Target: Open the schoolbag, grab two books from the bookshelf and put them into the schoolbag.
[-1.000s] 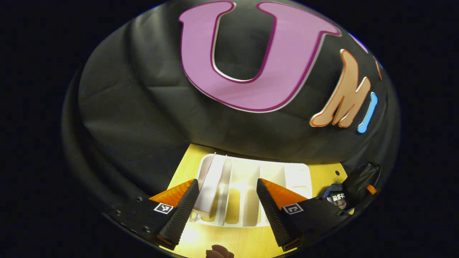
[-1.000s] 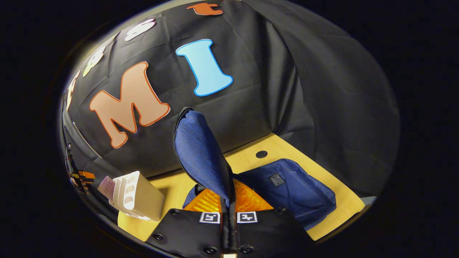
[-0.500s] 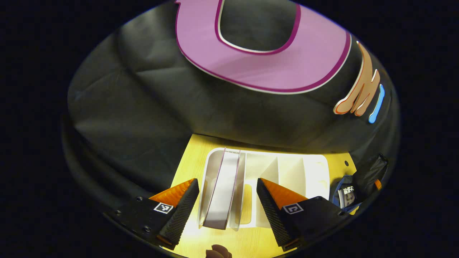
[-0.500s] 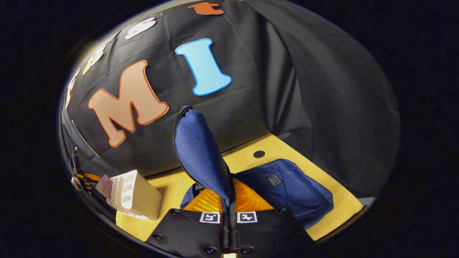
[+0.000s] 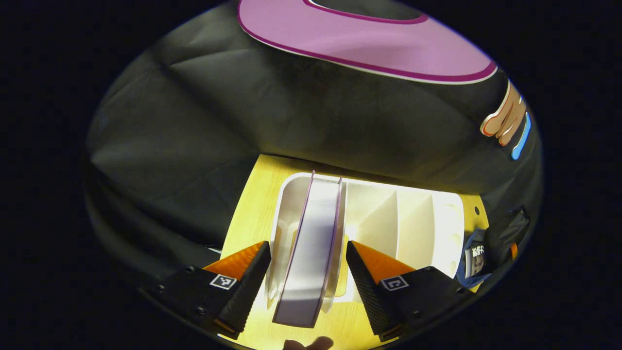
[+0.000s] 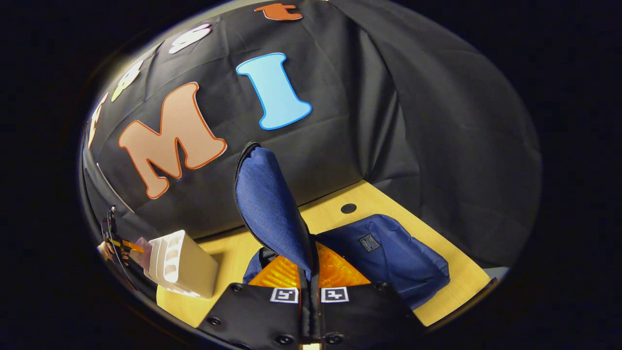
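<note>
The left gripper has come down closer to the white bookshelf over the last second, so the book standing in the bookshelf's leftmost slot now sits between its fingers, which are spread wide and touch nothing yet. That reads as the approach to the first book nearly finished; closing on its top edge looks like the next step.

The bookshelf's slots to the right of that book look empty, and I cannot tell whether a second book stands close against the first.

To the right of the bookshelf, on the yellow worktop, lies the blue schoolbag. The right gripper is clenched on the schoolbag's flap and holds it raised, unchanged from a second ago, so the bag is open and waiting. No book is visible in it.
</note>
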